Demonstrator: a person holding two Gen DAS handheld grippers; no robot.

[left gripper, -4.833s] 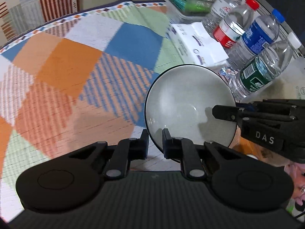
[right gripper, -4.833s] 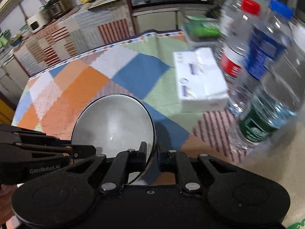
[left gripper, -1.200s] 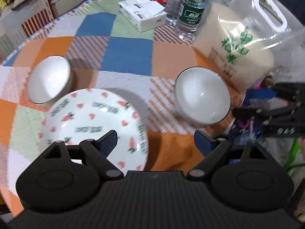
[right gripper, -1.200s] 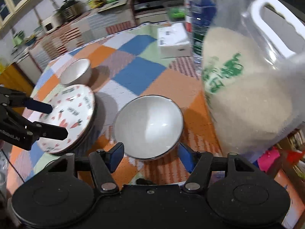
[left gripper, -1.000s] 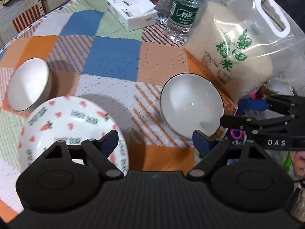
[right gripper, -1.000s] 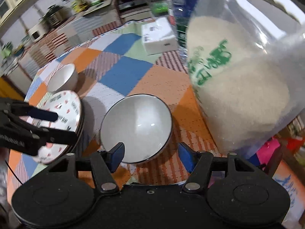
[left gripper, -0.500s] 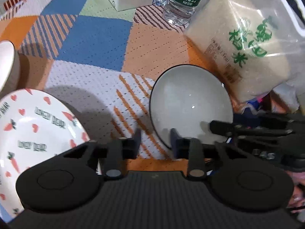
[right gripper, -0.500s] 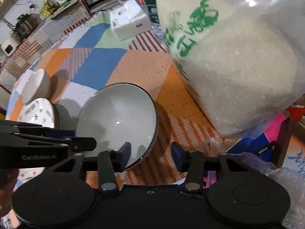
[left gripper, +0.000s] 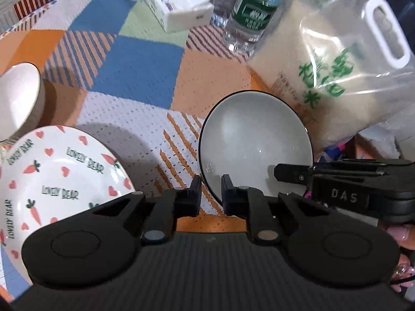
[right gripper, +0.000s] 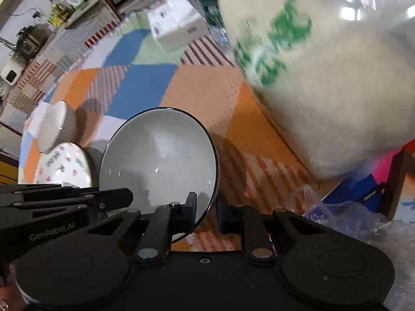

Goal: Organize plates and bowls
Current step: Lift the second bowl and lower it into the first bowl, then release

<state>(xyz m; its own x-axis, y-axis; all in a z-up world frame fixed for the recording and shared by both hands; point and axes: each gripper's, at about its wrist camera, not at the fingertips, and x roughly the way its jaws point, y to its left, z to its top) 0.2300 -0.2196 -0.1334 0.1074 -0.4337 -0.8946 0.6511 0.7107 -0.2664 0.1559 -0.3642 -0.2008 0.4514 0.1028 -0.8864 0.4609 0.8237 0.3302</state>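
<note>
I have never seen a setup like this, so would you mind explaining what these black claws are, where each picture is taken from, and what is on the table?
There is no robot: a person holds two handheld grippers, each with a fisheye camera looking along its fingers. One picture comes from the left gripper, one from the right gripper. Both pinch opposite rims of the same grey bowl. On the patchwork tablecloth lie a carrot-print plate, a white bowl, a tissue pack, water bottles and a rice bag.

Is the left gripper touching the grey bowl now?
Touching. In the left wrist view the left gripper has a finger on each side of the grey bowl rim, closed on it.
</note>
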